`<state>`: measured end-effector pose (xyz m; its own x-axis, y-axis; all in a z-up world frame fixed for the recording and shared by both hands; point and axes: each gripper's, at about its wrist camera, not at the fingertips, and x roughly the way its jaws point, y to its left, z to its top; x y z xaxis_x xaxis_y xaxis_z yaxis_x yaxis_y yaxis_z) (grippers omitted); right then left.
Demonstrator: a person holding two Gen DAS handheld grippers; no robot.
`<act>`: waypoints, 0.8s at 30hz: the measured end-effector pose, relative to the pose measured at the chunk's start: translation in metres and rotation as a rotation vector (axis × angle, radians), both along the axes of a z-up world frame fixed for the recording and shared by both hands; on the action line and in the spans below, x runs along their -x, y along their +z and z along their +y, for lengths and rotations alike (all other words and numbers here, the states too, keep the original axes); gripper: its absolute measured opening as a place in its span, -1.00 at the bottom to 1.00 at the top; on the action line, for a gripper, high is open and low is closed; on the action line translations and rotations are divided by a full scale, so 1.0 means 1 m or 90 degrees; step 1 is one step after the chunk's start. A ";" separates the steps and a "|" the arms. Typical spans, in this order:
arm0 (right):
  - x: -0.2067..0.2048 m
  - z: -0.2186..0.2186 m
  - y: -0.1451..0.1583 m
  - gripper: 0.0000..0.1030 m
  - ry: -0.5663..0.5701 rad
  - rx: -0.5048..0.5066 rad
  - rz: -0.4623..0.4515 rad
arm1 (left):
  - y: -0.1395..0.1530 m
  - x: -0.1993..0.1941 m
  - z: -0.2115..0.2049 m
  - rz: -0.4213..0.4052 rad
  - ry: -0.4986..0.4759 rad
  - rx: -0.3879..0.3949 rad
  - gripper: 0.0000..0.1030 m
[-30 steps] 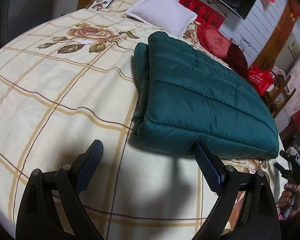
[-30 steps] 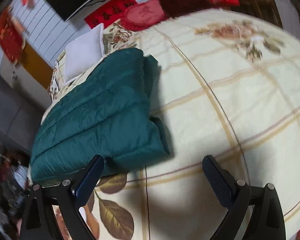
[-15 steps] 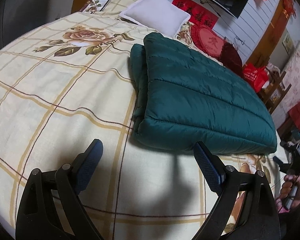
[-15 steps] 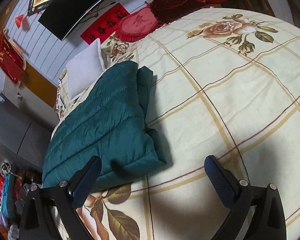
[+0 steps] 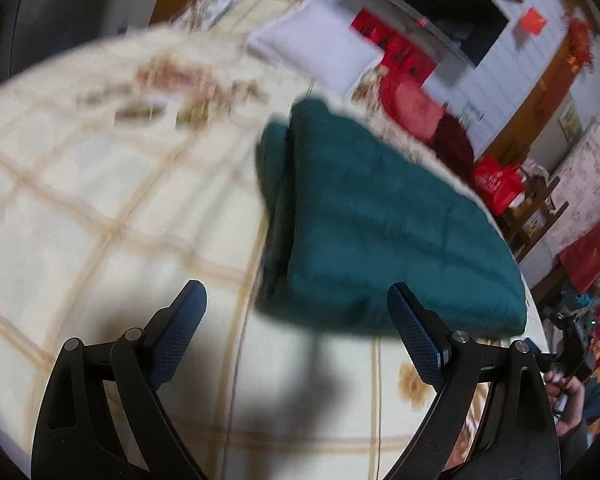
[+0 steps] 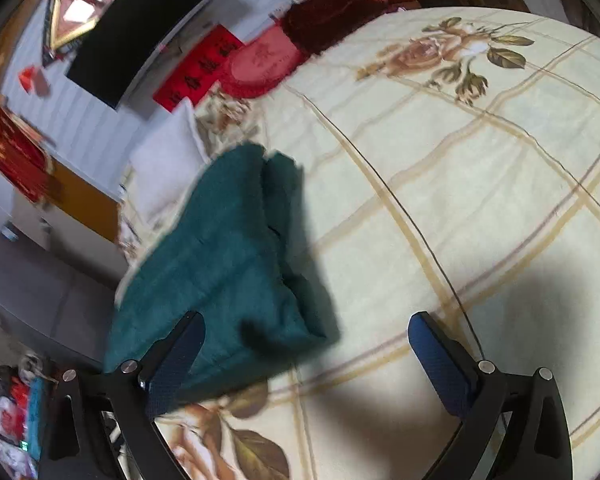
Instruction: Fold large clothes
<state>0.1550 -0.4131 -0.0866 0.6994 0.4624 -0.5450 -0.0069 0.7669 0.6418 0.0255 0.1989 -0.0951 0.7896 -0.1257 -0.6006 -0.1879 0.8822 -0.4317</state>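
1. Green quilted jacket (image 5: 384, 232) lies folded into a thick rectangular bundle on the bed (image 5: 100, 208), on a cream bedspread with tan checks and rose prints.
2. Its stacked folded edges face the middle of the bed; in the right wrist view the bundle (image 6: 220, 272) sits near the bed's left edge.
3. The left gripper (image 5: 296, 308) hovers just short of the bundle's near end, its jaws spread wide and holding nothing.
4. The right gripper (image 6: 306, 338) is likewise spread wide and empty; its left finger (image 6: 176, 360) overlaps the bundle's near corner in the picture, though contact cannot be told.
5. A white pillow (image 5: 316, 48) lies beyond the jacket at the head of the bed, with a red cushion (image 6: 264, 60) beside it.
6. Both views are blurred.
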 end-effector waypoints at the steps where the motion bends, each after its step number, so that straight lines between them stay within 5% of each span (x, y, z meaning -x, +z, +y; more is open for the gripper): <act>1: 0.000 -0.001 0.005 0.98 0.000 0.001 -0.021 | 0.009 -0.007 0.002 -0.007 0.005 -0.026 0.78; 4: -0.012 0.004 0.015 0.98 0.021 0.021 -0.064 | 0.020 -0.040 0.007 0.016 -0.003 -0.047 0.78; 14: -0.102 0.041 -0.008 0.97 0.176 0.144 0.014 | 0.000 -0.127 0.015 0.099 -0.101 -0.058 0.81; 24: -0.174 0.042 -0.015 0.99 0.292 0.123 0.001 | -0.019 -0.162 0.035 0.107 -0.171 0.039 0.97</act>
<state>0.3286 -0.3716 -0.1021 0.4462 0.6127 -0.6523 -0.3709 0.7899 0.4883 0.1872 0.2341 -0.1140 0.6131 -0.3560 -0.7052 -0.0248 0.8836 -0.4676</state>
